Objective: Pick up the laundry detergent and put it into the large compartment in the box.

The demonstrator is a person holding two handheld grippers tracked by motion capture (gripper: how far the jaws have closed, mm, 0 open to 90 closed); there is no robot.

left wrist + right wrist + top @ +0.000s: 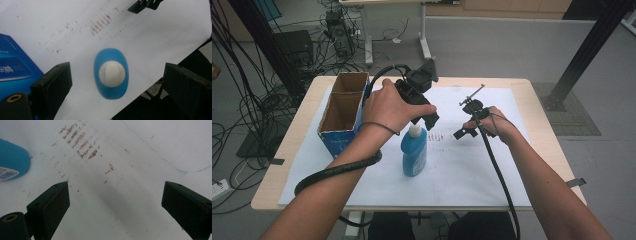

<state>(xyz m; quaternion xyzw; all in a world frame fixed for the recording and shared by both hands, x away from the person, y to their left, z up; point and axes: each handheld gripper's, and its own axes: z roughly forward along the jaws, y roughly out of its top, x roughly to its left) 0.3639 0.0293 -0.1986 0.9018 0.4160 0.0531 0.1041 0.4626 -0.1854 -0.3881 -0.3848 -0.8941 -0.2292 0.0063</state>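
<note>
A blue bottle [414, 152] with a white cap [415, 131] stands upright on the white paper sheet [462, 165]. My left gripper [430, 120] hangs right above its cap, pointing down. In the left gripper view the bottle [111, 73] sits between the wide-apart jaws, seen from above, with clear gaps on both sides; the gripper [116, 82] is open. My right gripper [464, 131] hovers to the right of the bottle over bare paper. In the right gripper view it [115, 202] is open with nothing between its jaws, and the bottle [12, 162] shows at the left edge.
An open cardboard box [343, 112] with a blue side stands at the table's left, close to my left forearm. Brown smudges [80, 140] mark the paper near the middle. Cables and equipment lie on the floor beyond the table's far left edge.
</note>
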